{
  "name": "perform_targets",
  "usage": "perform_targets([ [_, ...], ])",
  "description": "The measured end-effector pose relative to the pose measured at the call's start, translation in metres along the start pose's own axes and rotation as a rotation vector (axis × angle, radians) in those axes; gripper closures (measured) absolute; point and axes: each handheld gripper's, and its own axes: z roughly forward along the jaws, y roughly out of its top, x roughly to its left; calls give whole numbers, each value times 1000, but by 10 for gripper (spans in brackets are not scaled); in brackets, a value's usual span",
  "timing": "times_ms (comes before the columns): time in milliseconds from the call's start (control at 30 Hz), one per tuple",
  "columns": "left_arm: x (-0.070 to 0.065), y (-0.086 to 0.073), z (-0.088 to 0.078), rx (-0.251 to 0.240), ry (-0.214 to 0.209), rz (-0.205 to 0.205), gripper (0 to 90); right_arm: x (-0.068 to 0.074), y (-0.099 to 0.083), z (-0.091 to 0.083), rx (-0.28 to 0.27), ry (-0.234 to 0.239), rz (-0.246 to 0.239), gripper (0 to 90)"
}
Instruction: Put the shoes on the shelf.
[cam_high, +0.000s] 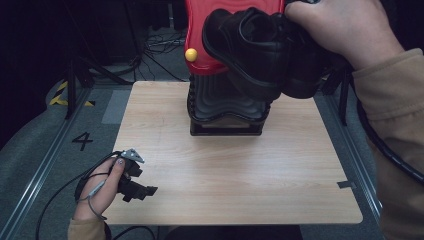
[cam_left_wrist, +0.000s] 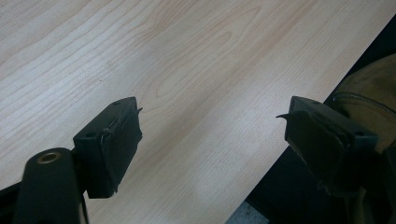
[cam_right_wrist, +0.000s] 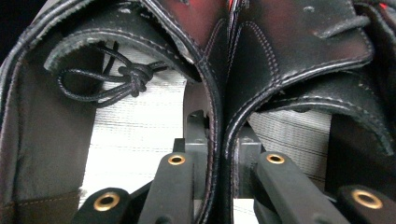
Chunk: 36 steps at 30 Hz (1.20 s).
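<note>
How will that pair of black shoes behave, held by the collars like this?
The black shoes look stiff-soled yet soft-walled, so the right gripper, pinching both inner collars, may let them swing or sag. The smooth leather could slip. Toes hang down, probably front-heavy.

A: Where could a hand pass on the table (cam_high: 235, 175)?

B: The whole near half is bare wood, and so are the left and right edges. The left gripper (cam_high: 145, 191) sits at the near left corner with its fingers (cam_left_wrist: 114, 144) spread wide over bare wood, nothing between them.

A: What blocks the far side?

B: The red and black upright stand (cam_high: 227, 107) at the far middle edge. In front of its upper part hang the two black shoes (cam_high: 250, 47), clamped side by side by the right gripper (cam_right_wrist: 219, 158) well above the table. The room below them, beside the stand's base, is free.
</note>
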Motion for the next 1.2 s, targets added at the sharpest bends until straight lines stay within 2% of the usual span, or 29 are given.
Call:
perform_targets([
  [200,2,-2,0,-4,0,-11,191,-3,22,6,-37,-28,31,811],
  [367,2,-2,-1,-8,0,-6,191,-7,43,14,-63,-40,62,810],
  [567,5,-5,-2,-11,3,-17,191,-6,64,25,-128,-92,72,810],
  [667,6,-6,-2,-11,-4,-18,192,-6,73,31,-152,-101,89,810],
  [900,11,-11,-3,-20,-13,-38,191,-10,86,50,-178,-112,114,809],
  [1067,11,-11,-3,-23,-14,-40,191,-12,92,70,-202,-141,117,808],
  [1200,11,-11,-3,-19,-15,-37,193,-10,93,79,-259,-149,113,808],
])
